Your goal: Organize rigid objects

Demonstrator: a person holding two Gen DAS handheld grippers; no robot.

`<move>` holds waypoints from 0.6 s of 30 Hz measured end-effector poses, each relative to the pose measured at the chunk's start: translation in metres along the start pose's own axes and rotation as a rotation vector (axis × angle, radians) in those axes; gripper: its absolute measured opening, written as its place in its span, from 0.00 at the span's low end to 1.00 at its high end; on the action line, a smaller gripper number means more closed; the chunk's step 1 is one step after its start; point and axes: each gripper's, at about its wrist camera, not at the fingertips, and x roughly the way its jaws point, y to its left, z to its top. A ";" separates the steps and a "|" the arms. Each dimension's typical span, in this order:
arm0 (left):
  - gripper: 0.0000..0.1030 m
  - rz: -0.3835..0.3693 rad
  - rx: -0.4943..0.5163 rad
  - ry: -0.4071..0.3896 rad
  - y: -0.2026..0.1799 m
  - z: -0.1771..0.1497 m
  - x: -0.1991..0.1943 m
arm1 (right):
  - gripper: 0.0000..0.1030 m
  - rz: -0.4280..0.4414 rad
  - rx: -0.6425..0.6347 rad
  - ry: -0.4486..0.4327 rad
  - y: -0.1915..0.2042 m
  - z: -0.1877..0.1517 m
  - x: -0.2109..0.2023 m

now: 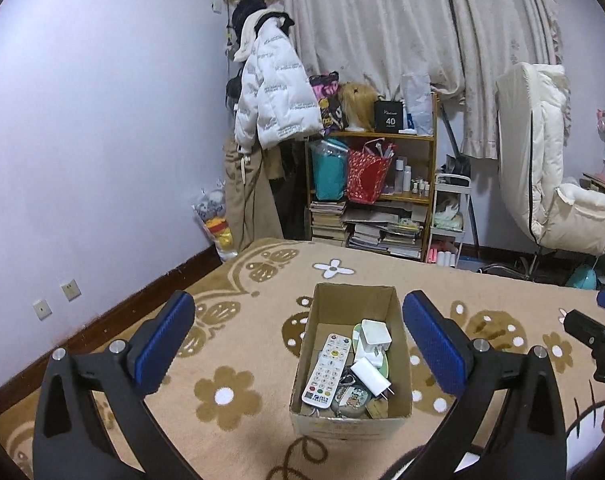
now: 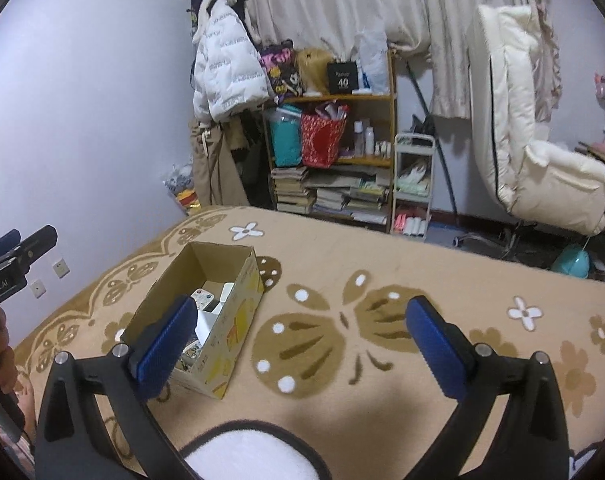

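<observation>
An open cardboard box (image 1: 398,344) stands on a tan flowered blanket (image 1: 242,344). In it lie a white remote control (image 1: 326,370), white chargers (image 1: 372,374), a small patterned case (image 1: 352,398) and other small items. My left gripper (image 1: 298,344) is open and empty, held above and just in front of the box. My right gripper (image 2: 302,344) is open and empty over the blanket, to the right of the box (image 2: 242,312). The right gripper's tip shows in the left wrist view (image 1: 594,328); the left gripper shows in the right wrist view (image 2: 10,256).
The blanket (image 2: 422,300) covers a bed along the lilac wall at the left. Beyond it are a wooden shelf (image 1: 382,136) with bags and books, a white trolley (image 1: 450,216), a white padded chair (image 1: 550,168) and a hung white jacket (image 1: 274,92).
</observation>
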 end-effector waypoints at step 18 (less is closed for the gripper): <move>1.00 -0.073 0.101 0.041 -0.045 -0.035 -0.028 | 1.00 -0.053 0.092 0.019 -0.033 -0.054 -0.015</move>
